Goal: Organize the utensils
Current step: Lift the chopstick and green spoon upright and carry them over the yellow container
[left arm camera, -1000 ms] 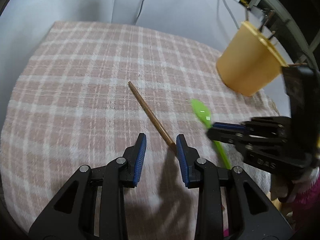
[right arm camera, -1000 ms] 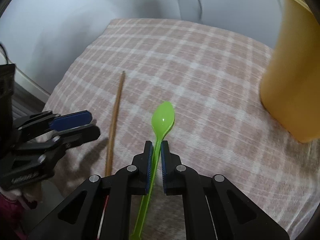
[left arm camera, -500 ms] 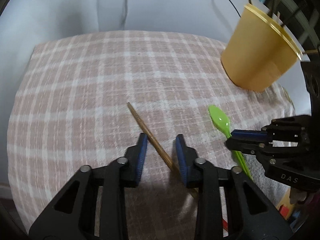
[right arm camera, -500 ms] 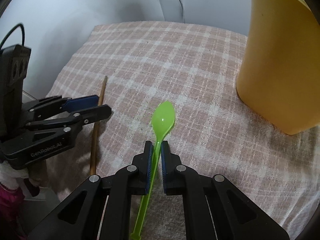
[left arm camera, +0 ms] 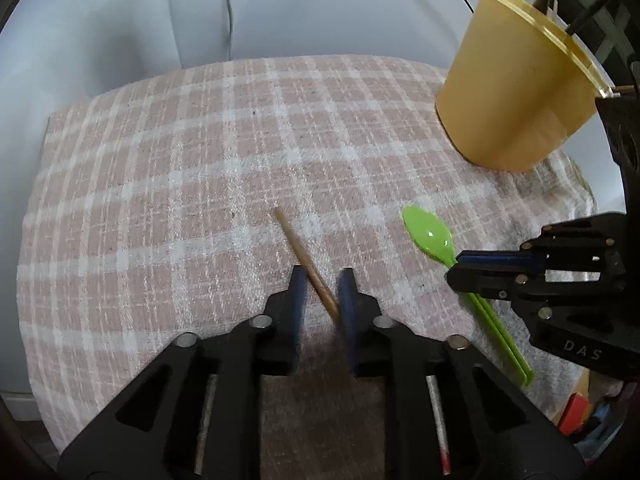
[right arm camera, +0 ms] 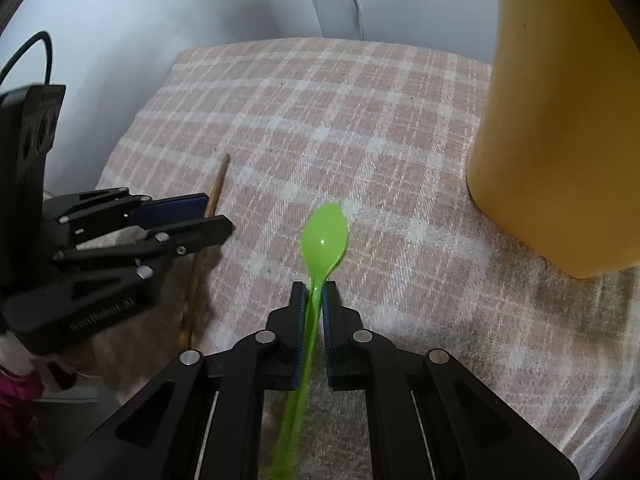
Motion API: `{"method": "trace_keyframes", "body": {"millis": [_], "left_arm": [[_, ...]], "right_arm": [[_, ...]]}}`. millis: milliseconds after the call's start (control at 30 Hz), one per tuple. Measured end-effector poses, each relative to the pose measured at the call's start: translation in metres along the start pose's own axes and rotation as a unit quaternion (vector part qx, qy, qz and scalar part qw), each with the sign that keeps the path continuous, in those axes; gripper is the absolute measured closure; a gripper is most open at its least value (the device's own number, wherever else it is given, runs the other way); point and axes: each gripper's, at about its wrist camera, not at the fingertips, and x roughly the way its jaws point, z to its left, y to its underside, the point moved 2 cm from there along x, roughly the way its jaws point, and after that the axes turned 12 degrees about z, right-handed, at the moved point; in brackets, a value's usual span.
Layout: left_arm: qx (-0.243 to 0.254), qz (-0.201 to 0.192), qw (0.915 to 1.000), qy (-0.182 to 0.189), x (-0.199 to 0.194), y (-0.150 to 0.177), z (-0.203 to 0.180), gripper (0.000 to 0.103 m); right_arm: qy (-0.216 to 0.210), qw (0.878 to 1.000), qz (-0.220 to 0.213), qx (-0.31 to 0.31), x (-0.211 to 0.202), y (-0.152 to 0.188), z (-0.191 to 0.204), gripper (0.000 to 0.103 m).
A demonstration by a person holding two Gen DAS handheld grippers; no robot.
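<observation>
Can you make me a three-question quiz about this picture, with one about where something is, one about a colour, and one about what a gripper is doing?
1. Where does the yellow cup stand?
A. on the checked cloth
B. on the floor
C. inside a drawer

2. What colour is the spoon?
A. red
B. green
C. white

3. What is the right gripper doing?
A. standing wide open over nothing
B. gripping the cup
C. clamped on the spoon's handle

Answers: 1 A, the cup's base sits on the cloth's far corner. 2 B, its bowl and handle are bright green. 3 C, the blue pads press both sides of the handle just behind the bowl.
</observation>
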Motion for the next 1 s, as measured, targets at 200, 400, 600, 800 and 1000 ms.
{"method": "trace_keyframes", "body": {"millis": [200, 400, 600, 800, 1000], "left_arm": [[-0.016, -0.017, 0.9989, 0.041, -0.014, -0.007, -0.006, 0.1], [-0.026, -0.056, 0.9957, 0.069, -0.05, -0.009, 0.002, 0.1], [-0.028, -0.107, 0.9904, 0.083, -0.091, 0.001, 0.008, 0.1], [-0.019, -0.149, 0.9844, 0.092, -0.124, 0.01, 0.004, 0.1], [0.001, -0.184, 0.9779, 0.1, -0.147, 0.013, -0.011, 0.1]], "right_arm": [[-0.017, 1.0, -0.017, 0.011, -0.012, 0.008, -0.002, 0.098], [-0.028, 0.999, -0.045, 0.012, -0.037, 0.016, -0.003, 0.098], [-0.03, 0.996, -0.081, 0.004, -0.065, 0.023, 0.002, 0.098], [-0.033, 0.992, -0.125, 0.001, -0.099, 0.032, 0.001, 0.098], [-0.039, 0.984, -0.174, 0.007, -0.13, 0.046, -0.002, 0.098]]}}
